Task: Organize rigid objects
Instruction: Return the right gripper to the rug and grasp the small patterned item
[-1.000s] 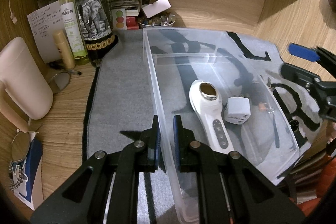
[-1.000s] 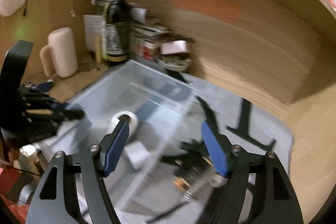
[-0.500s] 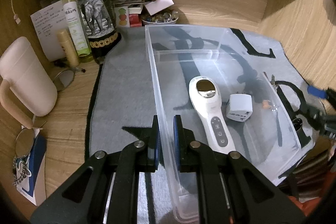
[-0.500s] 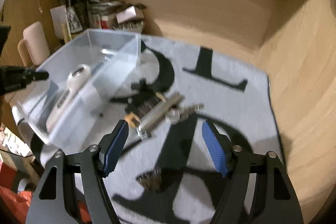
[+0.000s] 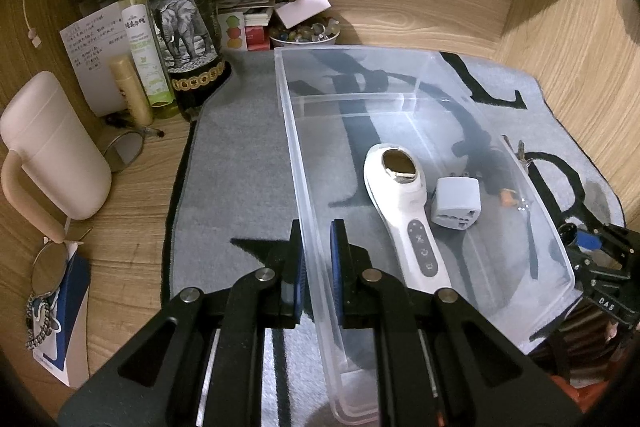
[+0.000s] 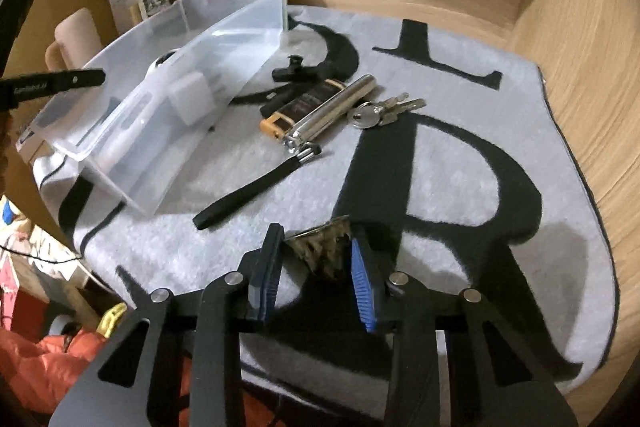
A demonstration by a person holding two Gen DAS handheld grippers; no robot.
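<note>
My left gripper (image 5: 316,267) is shut on the near-left wall of a clear plastic bin (image 5: 288,131) that stands on a grey lettered mat. Inside the bin lie a white handheld device (image 5: 400,195) and a white travel adapter (image 5: 456,201). To the bin's right, my right gripper (image 6: 316,271) is low over the mat. Its jaws are closing, and both pads touch the small brown toothed clip (image 6: 320,251) between them. Beyond it on the mat lie a metal cylinder (image 6: 332,111), a bunch of keys (image 6: 380,111), a brown lighter-like item (image 6: 296,111), a black strap (image 6: 248,195) and a black tool (image 6: 296,71).
A wine bottle (image 5: 184,27), a green spray bottle (image 5: 140,39), a pale pink jug (image 5: 52,151), papers and a bowl of beads (image 5: 304,33) crowd the back left. Glasses (image 5: 52,267) lie at the left. Wooden walls close in behind and on the right.
My right gripper swung away from the bin to the right, dropped toward the mat and narrowed its jaws around the brown clip. The left gripper kept still on the bin wall.
</note>
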